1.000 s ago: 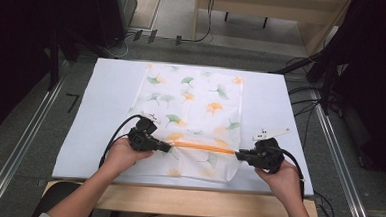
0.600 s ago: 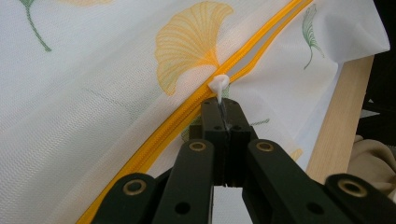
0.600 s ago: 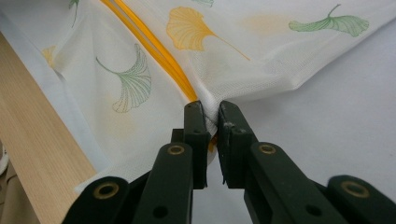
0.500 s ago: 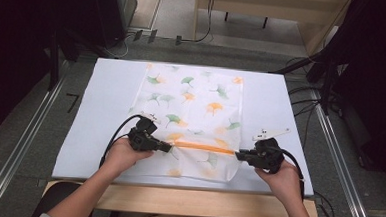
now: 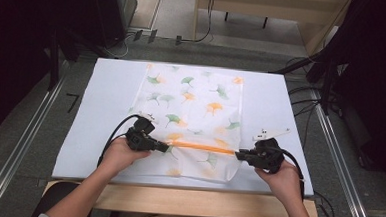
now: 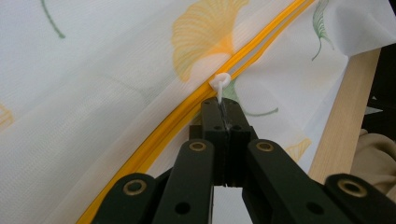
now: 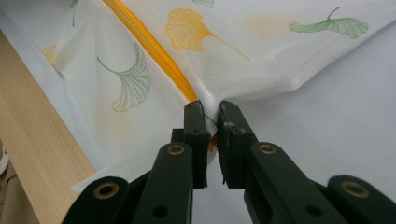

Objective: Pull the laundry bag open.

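A white mesh bag [image 5: 196, 103] printed with green and orange ginkgo leaves lies flat on the white table cover. An orange zipper [image 5: 201, 147] runs across its near part. At the zipper's left end my left gripper [image 5: 165, 147] is shut on the white zipper pull [image 6: 219, 83], which pokes out just past the gripper's tips [image 6: 224, 105]. At the right end my right gripper [image 5: 238, 153] is shut on the bag's cloth where the zipper [image 7: 154, 51] stops; the mesh bunches between its tips [image 7: 211, 109].
The white cover [image 5: 106, 94] spreads over the table, with a wooden front edge [image 5: 186, 201] near the person. Cables [image 5: 306, 102] trail off the right side. Metal rails [image 5: 24, 139] run along both sides on the grey floor.
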The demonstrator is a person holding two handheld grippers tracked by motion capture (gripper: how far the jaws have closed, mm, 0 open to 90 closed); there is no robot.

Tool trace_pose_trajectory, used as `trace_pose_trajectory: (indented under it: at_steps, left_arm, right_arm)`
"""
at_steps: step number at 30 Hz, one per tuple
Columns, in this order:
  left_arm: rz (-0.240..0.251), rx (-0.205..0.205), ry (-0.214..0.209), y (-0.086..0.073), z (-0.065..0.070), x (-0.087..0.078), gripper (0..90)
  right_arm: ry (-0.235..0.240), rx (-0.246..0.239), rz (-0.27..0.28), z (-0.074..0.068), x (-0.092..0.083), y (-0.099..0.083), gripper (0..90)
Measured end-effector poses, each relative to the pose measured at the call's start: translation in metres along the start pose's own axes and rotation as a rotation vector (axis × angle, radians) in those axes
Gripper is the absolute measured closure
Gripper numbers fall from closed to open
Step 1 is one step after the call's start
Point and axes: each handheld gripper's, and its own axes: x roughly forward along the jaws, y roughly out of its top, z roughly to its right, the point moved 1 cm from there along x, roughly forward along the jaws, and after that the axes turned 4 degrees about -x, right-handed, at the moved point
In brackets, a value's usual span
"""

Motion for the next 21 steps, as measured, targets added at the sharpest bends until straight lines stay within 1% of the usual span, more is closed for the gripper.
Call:
trace_pose_trajectory:
  at_steps: [4,8,11,14,17,21]
  left_arm:
    - [-0.005,-0.012,0.014,-0.007,-0.007,-0.009,90.0]
    - [0.015,-0.041,0.017,-0.015,-0.015,-0.022,90.0]
    - [0.021,-0.046,0.022,-0.019,-0.019,-0.028,90.0]
    - [0.034,-0.053,0.008,-0.019,-0.021,-0.030,90.0]
    - [0.024,-0.051,0.012,-0.018,-0.020,-0.028,90.0]
    - [0.026,-0.050,0.009,-0.018,-0.019,-0.027,90.0]
  right_arm:
    - [-0.001,0.003,-0.001,0.001,0.000,-0.001,84.5]
    - [-0.002,0.006,-0.004,0.001,0.000,-0.001,84.4]
    - [-0.005,0.005,-0.006,0.001,0.001,0.000,84.4]
    - [-0.004,0.001,-0.005,0.001,0.001,0.000,84.3]
    - [-0.006,0.006,-0.010,0.001,0.002,0.000,84.3]
    - [-0.010,0.008,-0.011,0.002,0.002,-0.001,84.3]
